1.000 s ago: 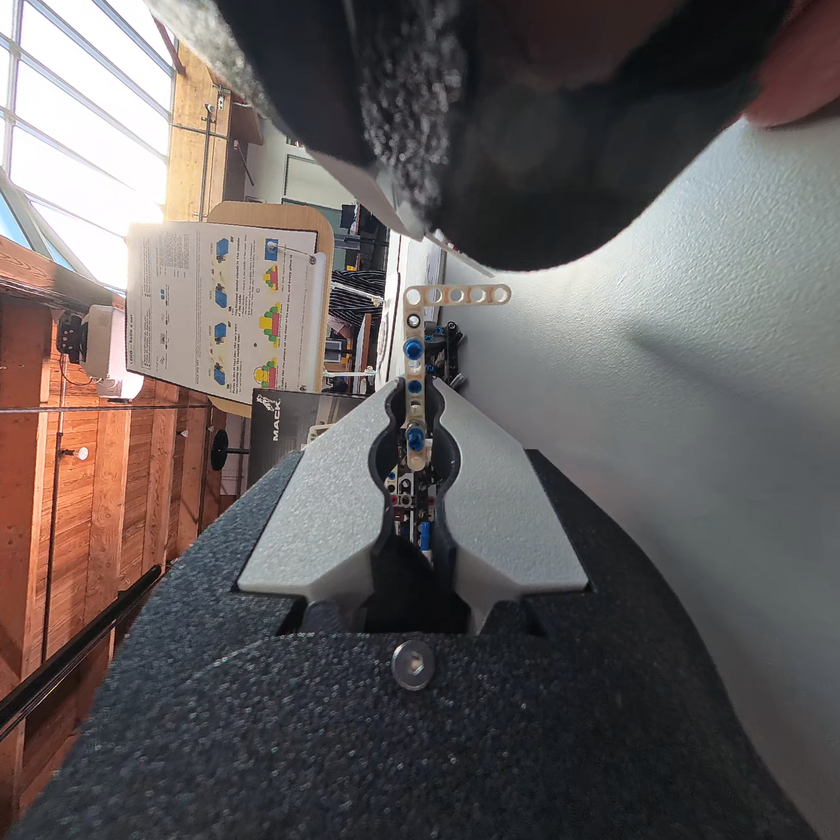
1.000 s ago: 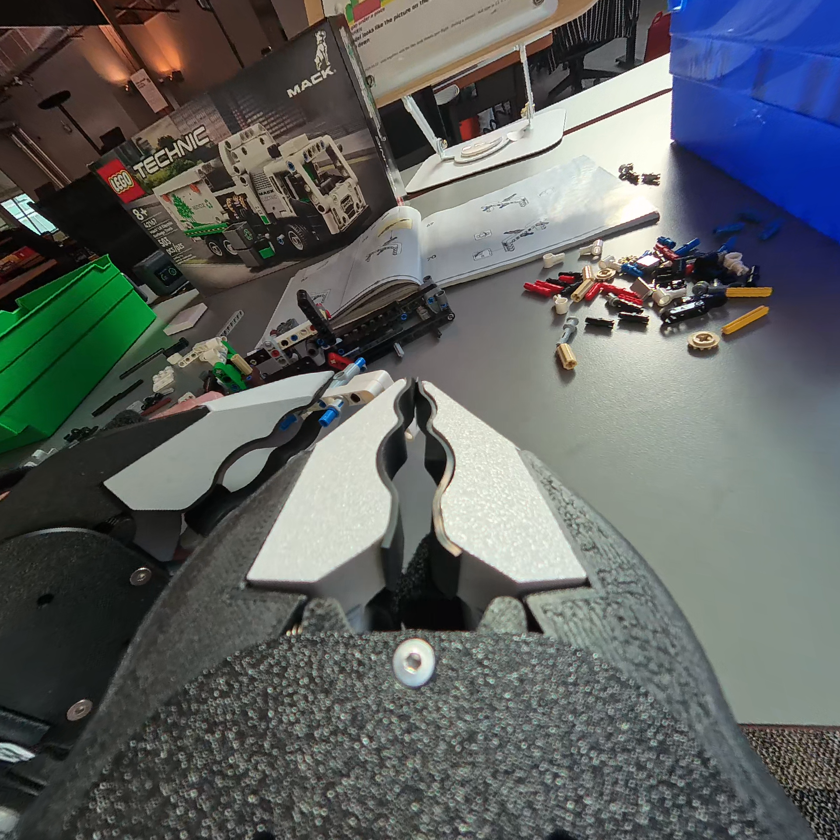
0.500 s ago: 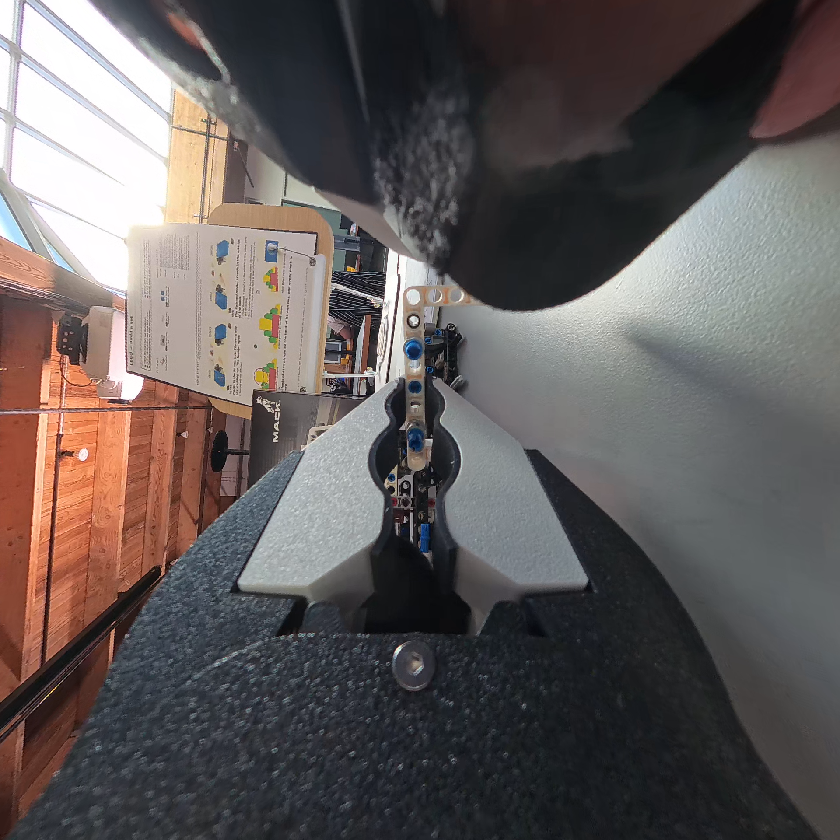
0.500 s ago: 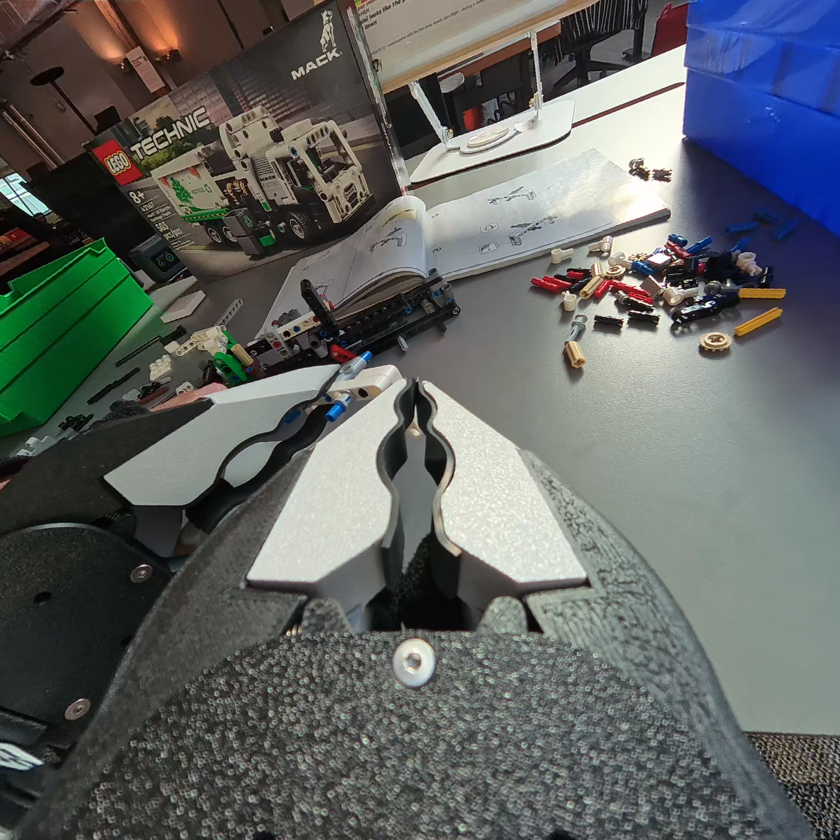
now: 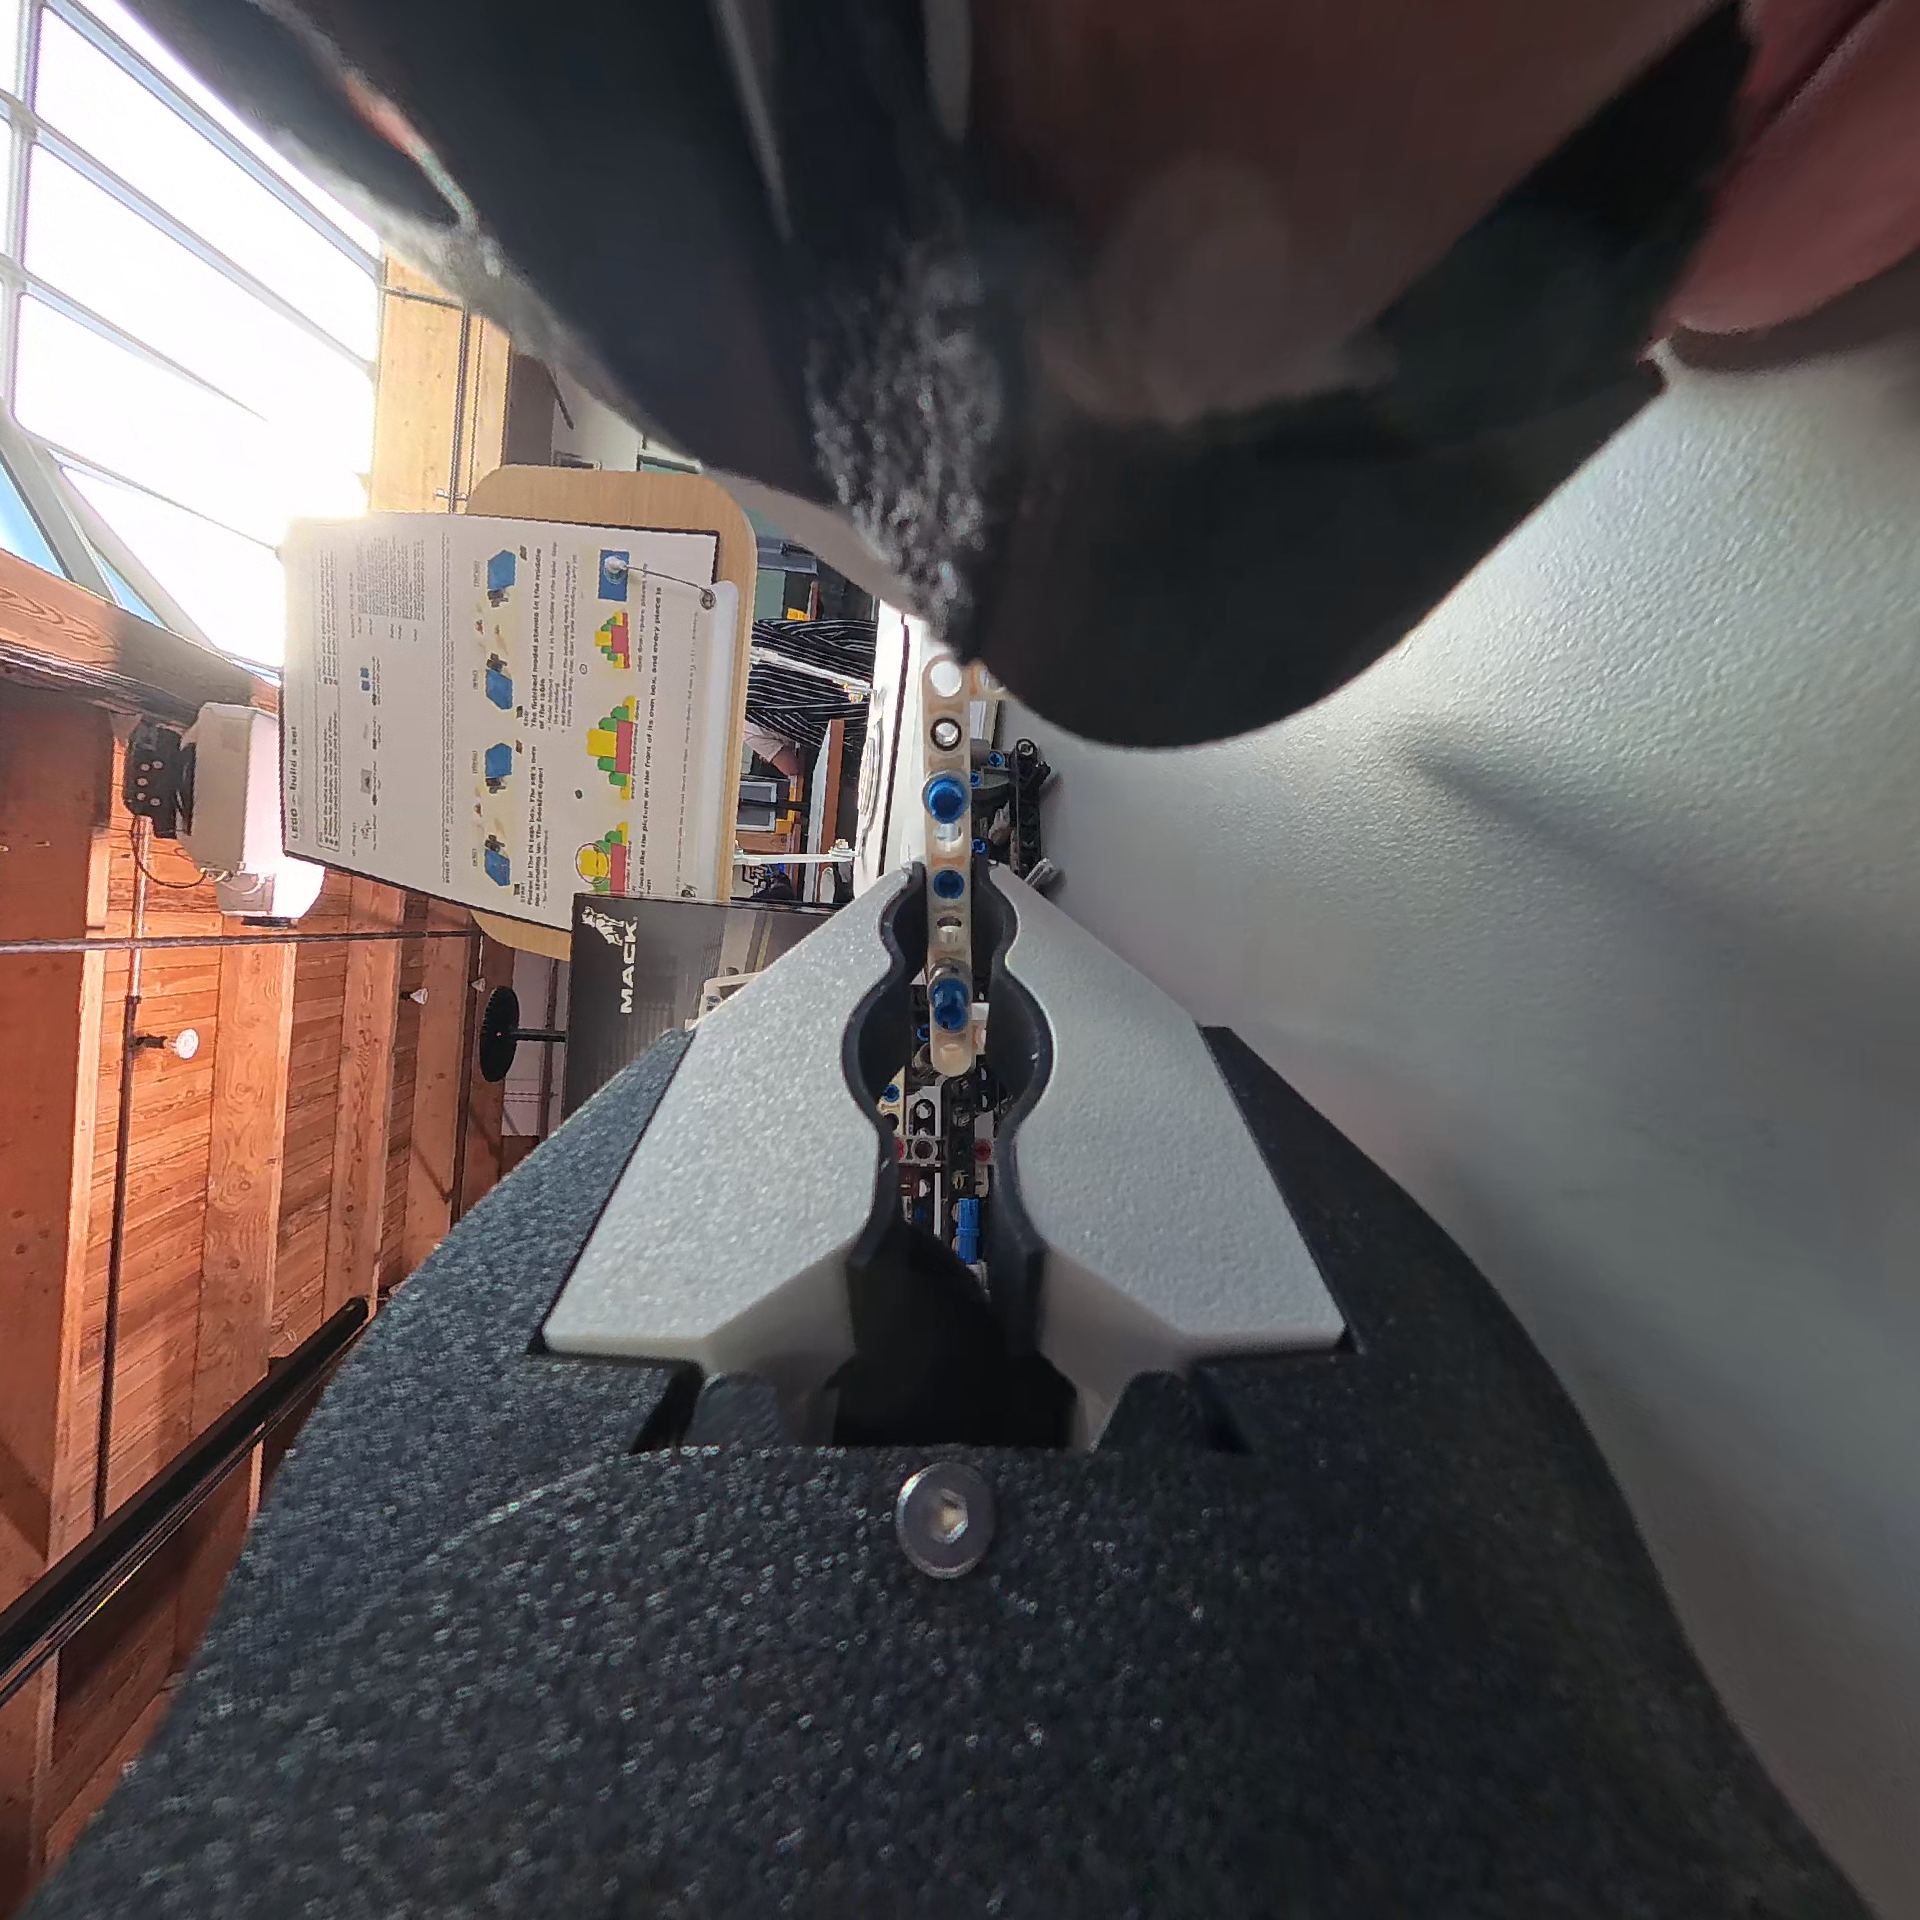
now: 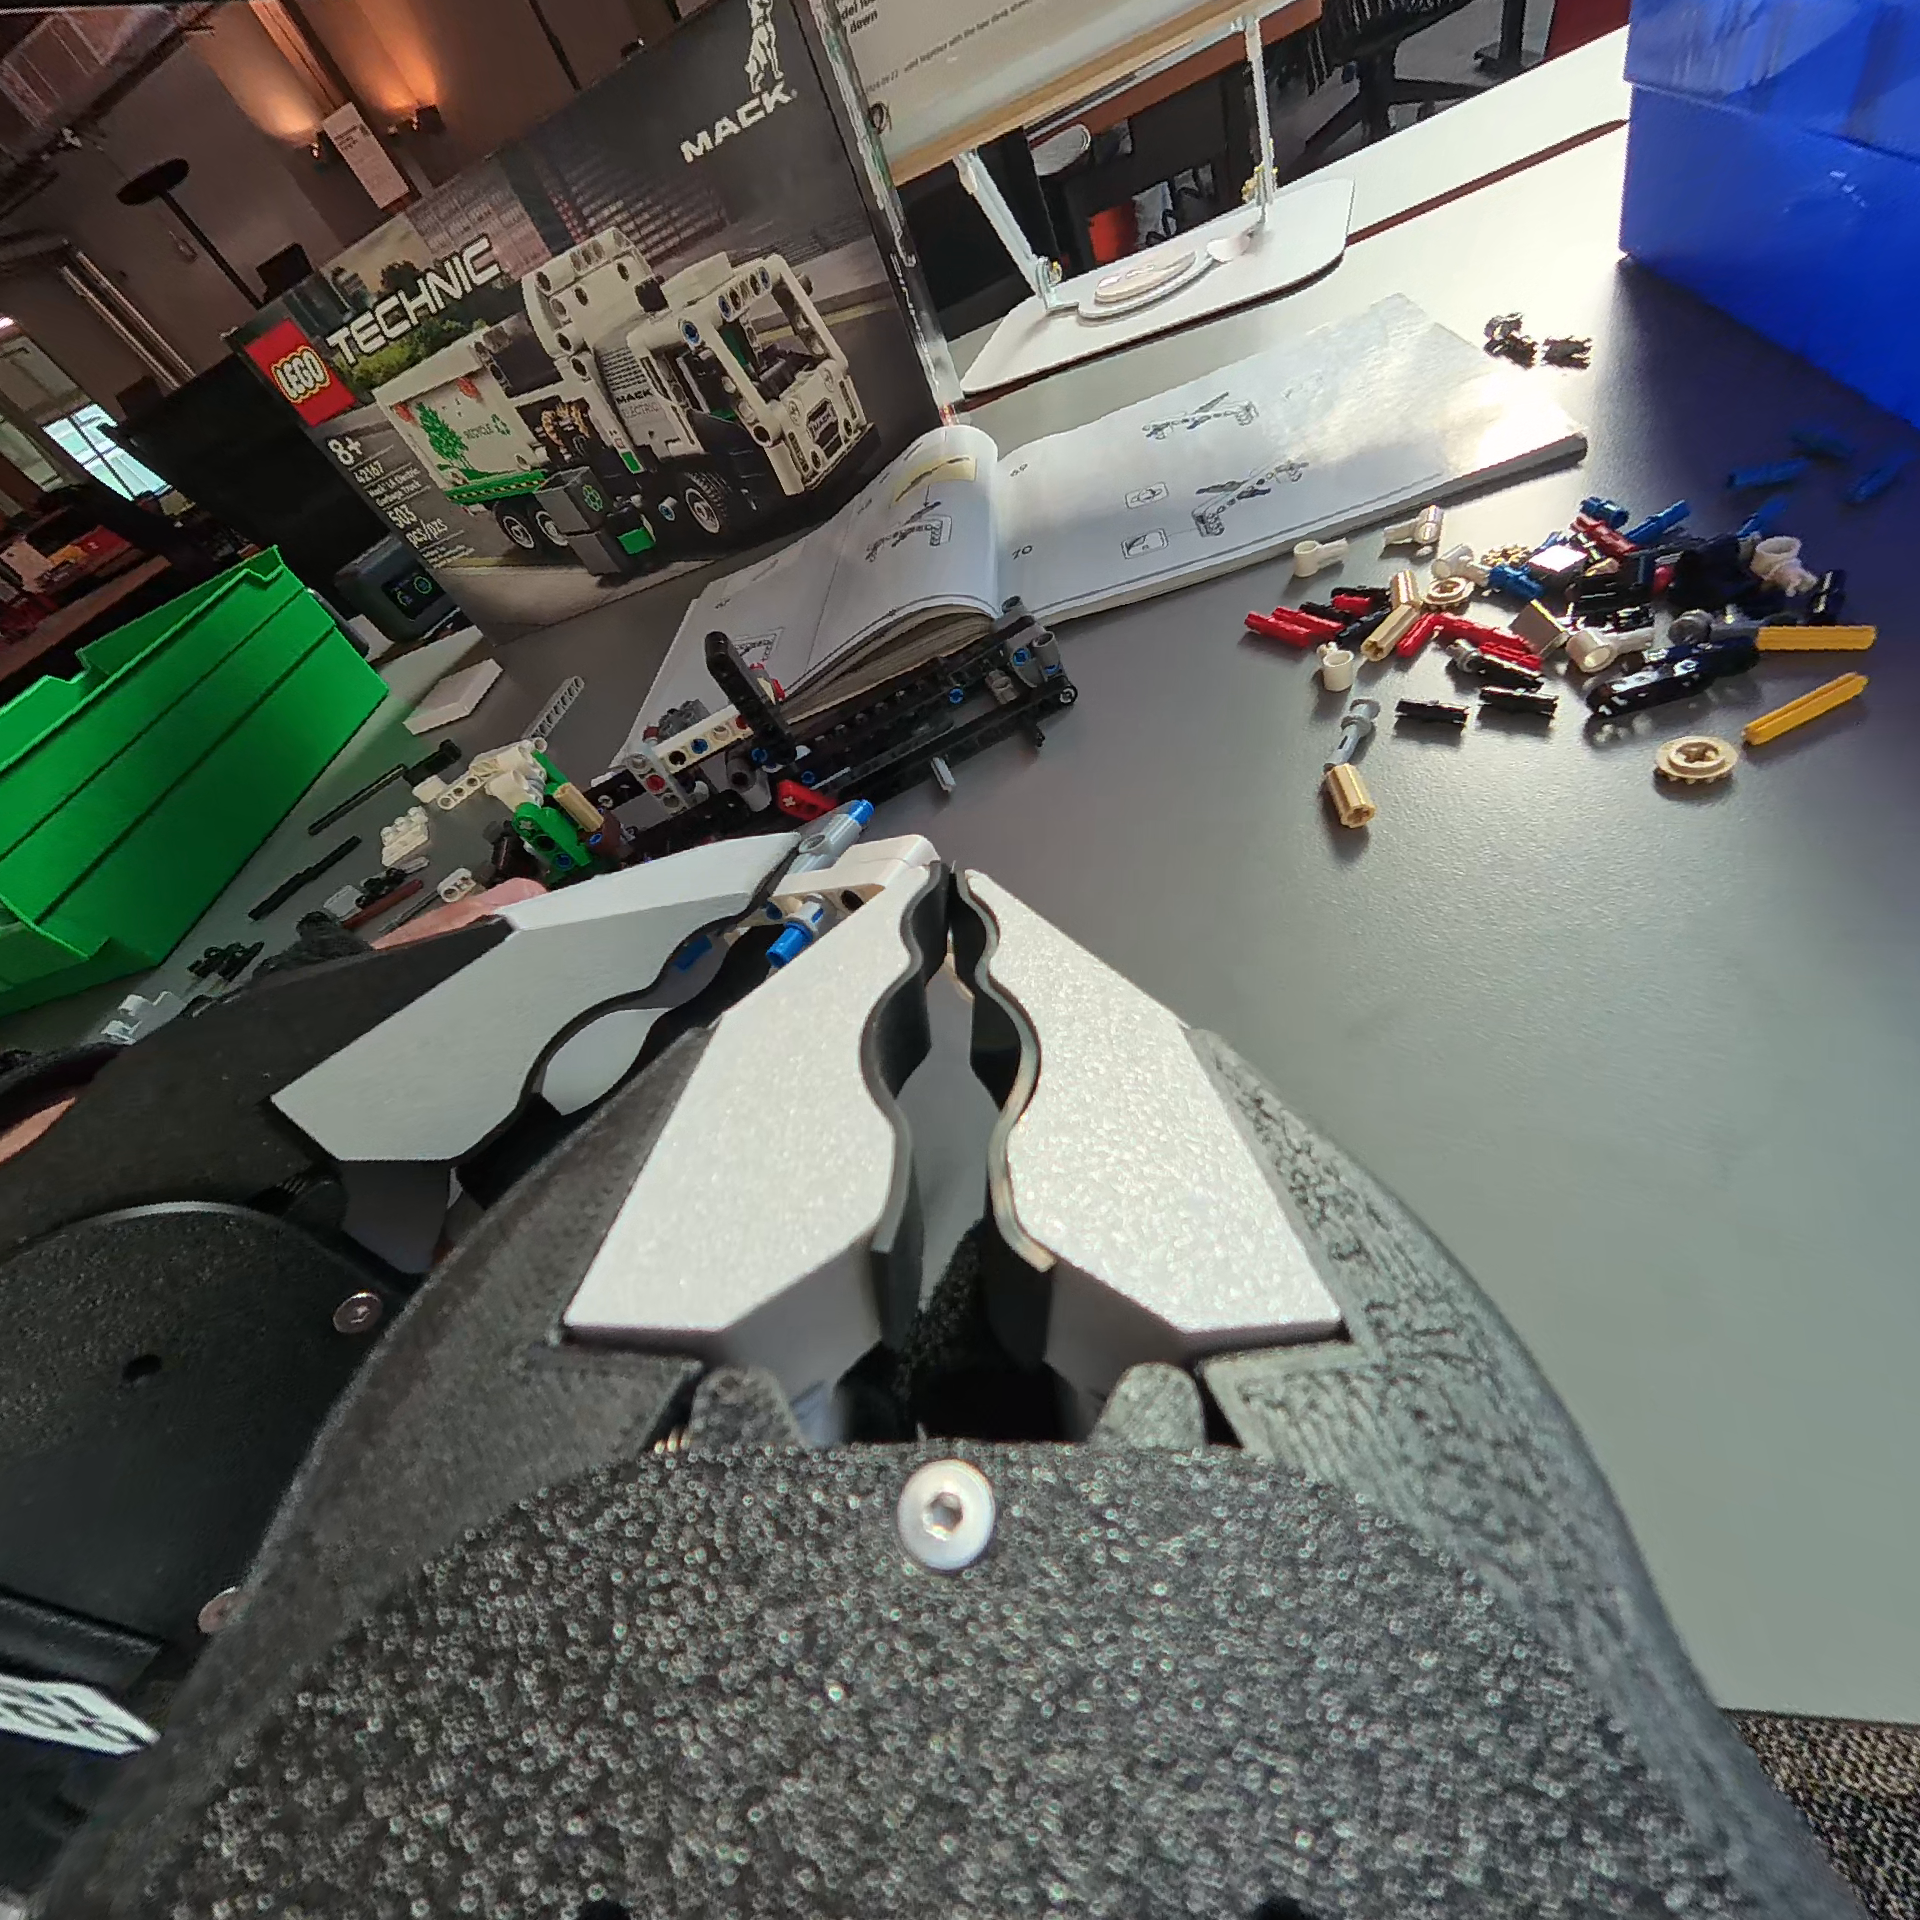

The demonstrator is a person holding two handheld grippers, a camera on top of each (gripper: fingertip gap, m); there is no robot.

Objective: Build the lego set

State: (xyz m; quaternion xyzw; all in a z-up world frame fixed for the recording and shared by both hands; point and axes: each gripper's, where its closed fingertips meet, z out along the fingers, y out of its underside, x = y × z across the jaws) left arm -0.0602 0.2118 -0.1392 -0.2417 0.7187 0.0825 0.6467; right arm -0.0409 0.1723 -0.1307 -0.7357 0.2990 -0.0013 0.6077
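My left gripper (image 5: 951, 873) is turned on its side and shut on a white L-shaped beam (image 5: 945, 727) that carries blue pins (image 5: 943, 797). The beam sticks out past the fingertips. My right gripper fills the top of the left wrist view as a dark blur (image 5: 1143, 416) and hides the beam's short arm. In the right wrist view my right gripper (image 6: 954, 883) is shut with nothing visible in it. Its tips sit right beside the white beam (image 6: 883, 857) held in the left gripper (image 6: 821, 883). The black, partly built chassis (image 6: 894, 717) lies on the table beyond.
An open instruction booklet (image 6: 1247, 468) and the set's box (image 6: 644, 343) stand behind the chassis. A pile of loose parts (image 6: 1558, 613) lies at the right. A green bin (image 6: 156, 727) is at the left and a blue bin (image 6: 1787, 208) at the far right. There is about 5 cm between the tips of the two grippers.
My right gripper has closed in on the left gripper's beam and now covers the beam's short arm in the left wrist view. The left gripper has kept still.
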